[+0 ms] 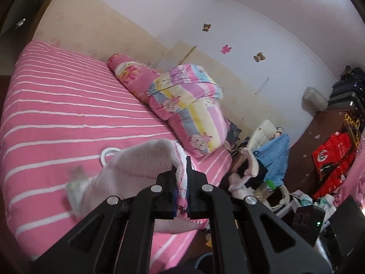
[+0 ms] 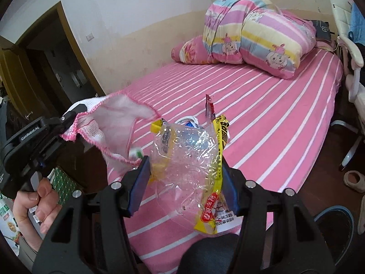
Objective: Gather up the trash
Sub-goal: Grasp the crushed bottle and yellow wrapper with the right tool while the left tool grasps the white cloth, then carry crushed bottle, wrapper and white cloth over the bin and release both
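Observation:
My left gripper (image 1: 181, 173) is shut on the pink-trimmed rim of a white mesh bag (image 1: 141, 162), which hangs over the pink striped bed (image 1: 57, 105). In the right wrist view the left gripper (image 2: 68, 118) holds the same bag (image 2: 114, 118) open at the left. My right gripper (image 2: 184, 166) is shut on a crumpled clear and yellow plastic wrapper (image 2: 189, 157), held just right of the bag's mouth. A red wrapper scrap (image 2: 209, 106) and a white ring-shaped piece (image 2: 189, 119) lie on the bed behind it.
A folded striped quilt (image 2: 257, 34) and a pink pillow (image 2: 194, 50) lie at the bed's head. A white chair (image 2: 349, 52) with clothes stands to the right. A doorway (image 2: 52, 54) is at left. A slipper (image 2: 353, 179) lies on the floor.

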Motion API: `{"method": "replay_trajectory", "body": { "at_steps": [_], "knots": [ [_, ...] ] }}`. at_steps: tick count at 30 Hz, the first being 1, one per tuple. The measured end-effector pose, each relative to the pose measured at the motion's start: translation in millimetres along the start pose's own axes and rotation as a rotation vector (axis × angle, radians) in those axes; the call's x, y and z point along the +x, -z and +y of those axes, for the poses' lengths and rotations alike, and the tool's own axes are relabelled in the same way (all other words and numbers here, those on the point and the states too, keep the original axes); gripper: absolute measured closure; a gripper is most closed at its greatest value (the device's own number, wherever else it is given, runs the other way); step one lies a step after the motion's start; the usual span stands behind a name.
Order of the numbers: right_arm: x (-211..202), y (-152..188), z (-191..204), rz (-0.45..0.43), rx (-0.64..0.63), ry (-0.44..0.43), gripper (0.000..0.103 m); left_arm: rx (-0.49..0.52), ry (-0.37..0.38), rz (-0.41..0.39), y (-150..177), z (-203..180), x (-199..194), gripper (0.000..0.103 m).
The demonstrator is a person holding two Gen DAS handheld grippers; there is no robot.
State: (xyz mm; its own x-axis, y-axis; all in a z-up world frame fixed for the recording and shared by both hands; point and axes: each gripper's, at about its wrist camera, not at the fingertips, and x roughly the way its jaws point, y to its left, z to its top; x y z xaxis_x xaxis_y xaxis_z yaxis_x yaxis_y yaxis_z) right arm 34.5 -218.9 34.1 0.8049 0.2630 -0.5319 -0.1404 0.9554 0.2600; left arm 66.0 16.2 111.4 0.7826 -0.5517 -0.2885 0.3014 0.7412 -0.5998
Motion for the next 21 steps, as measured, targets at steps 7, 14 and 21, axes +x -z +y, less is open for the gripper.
{"method": "replay_trajectory", "body": {
  "at_steps": [7,14,21],
  "knots": [
    [-41.5,5.3,-7.7,-0.044,0.007,-0.001,0.045,0.008,0.037,0.003,9.6,-27.0,-18.6,0.098],
    [-69.9,13.3,-21.8,-0.074,0.027,0.005,0.045,0.007,0.073,0.021,18.9,-47.8,-26.0,0.098],
    [-75.6,20.7,-38.2,-0.067,0.063,0.012,0.045,0.015,0.025,0.034,12.1,-41.0,-0.4,0.099]
  ]
}}
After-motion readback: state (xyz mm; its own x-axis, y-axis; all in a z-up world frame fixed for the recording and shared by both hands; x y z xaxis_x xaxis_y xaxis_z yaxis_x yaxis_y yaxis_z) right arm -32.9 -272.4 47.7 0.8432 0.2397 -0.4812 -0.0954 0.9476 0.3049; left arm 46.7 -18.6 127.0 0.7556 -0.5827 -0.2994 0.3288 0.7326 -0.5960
